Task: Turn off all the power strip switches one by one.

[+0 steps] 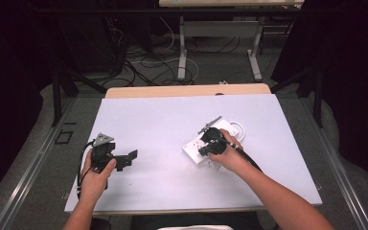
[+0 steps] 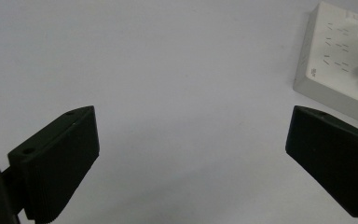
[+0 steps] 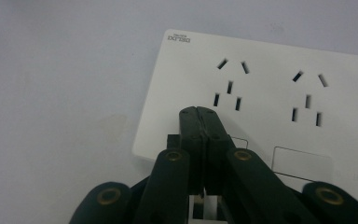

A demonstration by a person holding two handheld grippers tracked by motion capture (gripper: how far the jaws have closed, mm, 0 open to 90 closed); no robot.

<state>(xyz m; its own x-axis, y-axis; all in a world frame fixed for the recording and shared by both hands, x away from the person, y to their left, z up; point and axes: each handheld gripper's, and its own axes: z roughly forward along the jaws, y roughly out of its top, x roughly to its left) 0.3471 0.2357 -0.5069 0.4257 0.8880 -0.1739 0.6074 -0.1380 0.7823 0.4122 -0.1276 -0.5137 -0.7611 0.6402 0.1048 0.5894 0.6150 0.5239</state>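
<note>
A white power strip (image 1: 190,149) lies at an angle on the white tabletop (image 1: 163,120), right of centre. My right gripper (image 1: 203,151) hovers over it, held in the person's right hand. In the right gripper view the two black jaws are pressed flat together with nothing between them, and the right gripper (image 3: 199,112) tips sit over the power strip (image 3: 270,84) just below a group of socket slots. My left gripper (image 1: 127,161) rests low on the left of the table, held in the left hand. The left gripper (image 2: 191,121) is open wide over bare surface, with the power strip (image 2: 335,70) farther off.
The strip's white cable (image 1: 238,127) is coiled just behind it. The tabletop's front edge (image 1: 191,209) is close to the person. Beyond the far edge are a table frame (image 1: 182,52) and loose cables (image 1: 139,67) on the floor.
</note>
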